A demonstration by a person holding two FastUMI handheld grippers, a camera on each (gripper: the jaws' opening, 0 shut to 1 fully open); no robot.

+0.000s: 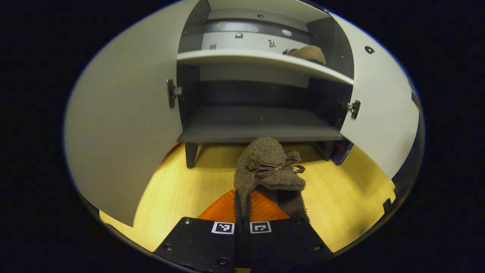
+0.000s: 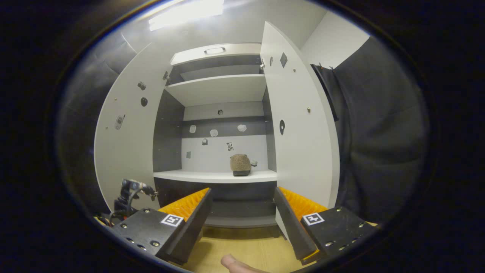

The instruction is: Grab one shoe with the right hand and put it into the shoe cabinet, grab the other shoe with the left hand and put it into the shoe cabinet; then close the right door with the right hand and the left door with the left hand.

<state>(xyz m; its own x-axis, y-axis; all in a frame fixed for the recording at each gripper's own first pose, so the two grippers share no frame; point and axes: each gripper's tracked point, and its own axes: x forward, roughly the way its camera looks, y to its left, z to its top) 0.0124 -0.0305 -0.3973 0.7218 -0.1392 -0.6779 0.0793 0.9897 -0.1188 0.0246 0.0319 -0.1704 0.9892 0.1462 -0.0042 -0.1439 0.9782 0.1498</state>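
Clamped between the left gripper's (image 1: 242,212) fingers, a brown fuzzy bow-trimmed shoe (image 1: 269,168) hangs above the pale wooden floor (image 1: 182,193). Right gripper (image 2: 242,212) jaws gape wide before the open white cabinet (image 2: 303,125), whose shelf (image 2: 197,176) holds another brown shoe (image 2: 240,165).

Shoe (image 1: 271,167): fuzzy brown, dark brown lace bow. Second shoe (image 2: 240,165): brown, dark sole. Cabinet (image 2: 218,176): white shelves and doors, dark grey interior. Floor (image 1: 182,189): light yellow woodgrain.

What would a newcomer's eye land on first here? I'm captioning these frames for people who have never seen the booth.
Probably the fuzzy brown shoe with a bow, pinched in the left gripper just in front of the open shoe cabinet. Next, the other shoe sitting on the white shelf inside, framed by the right gripper's wide-open fingers, with both doors swung open.
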